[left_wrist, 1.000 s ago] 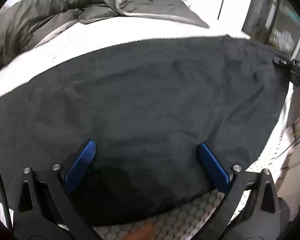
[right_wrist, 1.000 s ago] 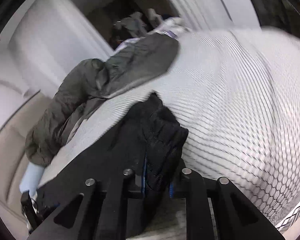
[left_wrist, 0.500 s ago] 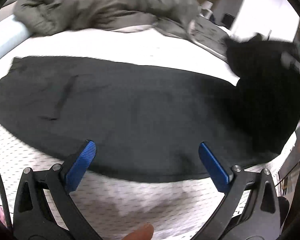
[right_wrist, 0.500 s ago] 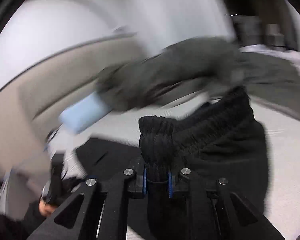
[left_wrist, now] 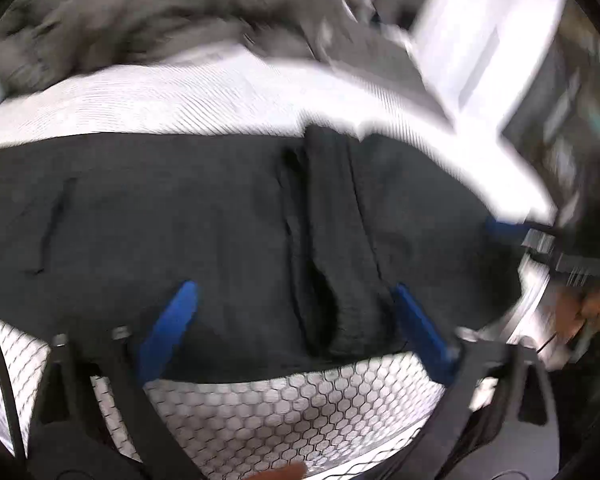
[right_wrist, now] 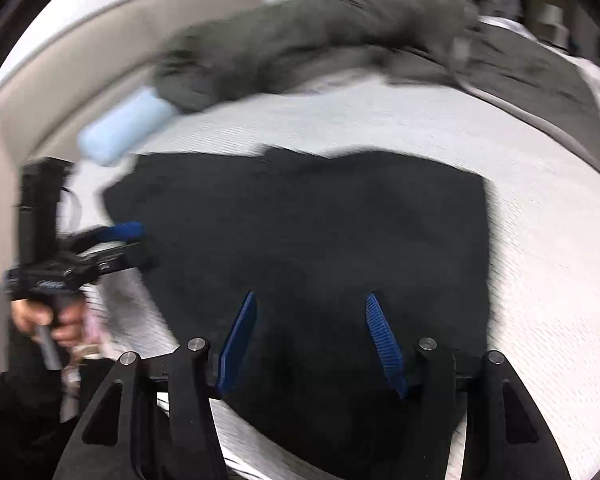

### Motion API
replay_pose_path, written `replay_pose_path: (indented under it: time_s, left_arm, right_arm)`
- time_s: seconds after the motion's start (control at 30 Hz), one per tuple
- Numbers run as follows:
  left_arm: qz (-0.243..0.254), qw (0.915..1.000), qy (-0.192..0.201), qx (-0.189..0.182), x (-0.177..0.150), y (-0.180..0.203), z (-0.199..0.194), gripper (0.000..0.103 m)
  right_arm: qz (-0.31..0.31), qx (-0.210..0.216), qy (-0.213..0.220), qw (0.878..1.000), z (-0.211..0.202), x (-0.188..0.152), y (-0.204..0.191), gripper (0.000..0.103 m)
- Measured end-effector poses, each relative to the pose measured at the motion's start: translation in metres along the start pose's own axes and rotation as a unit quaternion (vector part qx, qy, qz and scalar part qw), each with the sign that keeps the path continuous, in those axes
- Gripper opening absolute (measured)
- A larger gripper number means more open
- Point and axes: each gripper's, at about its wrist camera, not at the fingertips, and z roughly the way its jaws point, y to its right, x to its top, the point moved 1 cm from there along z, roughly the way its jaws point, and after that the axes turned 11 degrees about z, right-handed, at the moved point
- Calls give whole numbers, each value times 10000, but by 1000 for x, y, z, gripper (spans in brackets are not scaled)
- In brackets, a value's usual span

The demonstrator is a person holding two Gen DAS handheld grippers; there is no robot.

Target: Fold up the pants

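Black pants (left_wrist: 180, 220) lie flat on the white mesh bed cover, folded over on themselves, with the ribbed waistband (left_wrist: 340, 240) lying across the middle of the lower layer. My left gripper (left_wrist: 296, 328) is open and empty just above the pants' near edge. In the right wrist view the folded pants (right_wrist: 320, 232) form a dark rectangle. My right gripper (right_wrist: 312, 336) is open and empty above their near part. The left gripper also shows there (right_wrist: 116, 240), and the right gripper in the left wrist view (left_wrist: 512, 232).
A grey-green jacket (right_wrist: 320, 32) lies crumpled along the far side of the bed. A light blue roll (right_wrist: 124, 128) lies next to it. The white mesh cover (left_wrist: 292, 412) shows around the pants. A beige headboard (right_wrist: 40, 92) curves at the left.
My right gripper carried the waistband end over the legs, let it go and opened. The pants now lie folded. My left gripper stayed open and moved nearer the pants.
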Motion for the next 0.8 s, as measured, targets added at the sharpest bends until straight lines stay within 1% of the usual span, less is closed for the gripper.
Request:
replay_pose_path:
  time_s: [0.03,0.07,0.13,0.2,0.23,0.27,0.33,0.4,0.43,0.47,0.5,0.53,0.57,0.63,0.7,0.73,0.77,0.8]
  left_arm:
    - [206,9995,-235,49,-1,8,10,69]
    - [316,9990,-317,67,-3,11,13,69]
    - [329,9992,-189,-109,-1,9,8,68]
    - [57,9986,-31,-522,8,-4,1,68]
    - [-97,9978,29,-655,15,-11,0,68]
    - [-179,9970,34,-755,23,-16,3,68]
    - [-304,9934,-29,-1104,40,-24,13,68]
    - [-371,9897,-287,-1355,57,-28,33,68]
    - [-389,9881,-430,-1428,67,-32,47,68]
    - [-387,9854,-629,-1533,73,-31,59,68]
    - [-414,9813,-939,-1626,77,-32,76,69]
    - [-469,9786,-1117,-1666,80,-35,88,69]
    - [-566,9756,-1177,-1763,83,-39,96,72]
    - [-685,9724,-1133,-1921,89,-44,100,72]
    - [-850,9721,-1024,-1932,93,-52,100,55]
    - [-892,9734,-936,-1893,93,-55,99,42]
    - [-872,9753,-826,-1854,94,-57,96,32]
    - [-819,9779,-700,-1790,92,-57,91,30]
  right_arm:
    - [142,-251,-81,9996,-1,-5,10,59]
    - [242,-339,-129,9991,-6,-12,23,59]
    - [365,-450,-145,9982,-14,-18,33,59]
    - [426,-412,-44,9982,-26,-20,40,59]
    - [492,-345,13,9982,-30,-18,44,61]
    - [539,-292,59,9981,-33,-20,48,62]
    - [610,-173,122,9979,-35,-17,54,62]
    - [652,-6,148,9978,-34,-12,54,62]
    - [702,-43,110,9975,-32,-7,53,62]
    - [753,-70,84,9971,-32,-7,57,62]
    - [785,-43,97,9969,-31,-7,58,62]
    - [825,-32,92,9965,-30,-6,61,62]
    - [849,-73,56,9963,-28,-6,63,62]
    - [889,-93,52,9960,-27,-6,66,62]
    - [950,-70,49,9954,-25,-4,69,62]
    - [962,-67,58,9953,-24,-4,69,62]
    - [964,-63,66,9953,-23,-3,69,62]
    - [959,-48,71,9954,-23,-2,69,62]
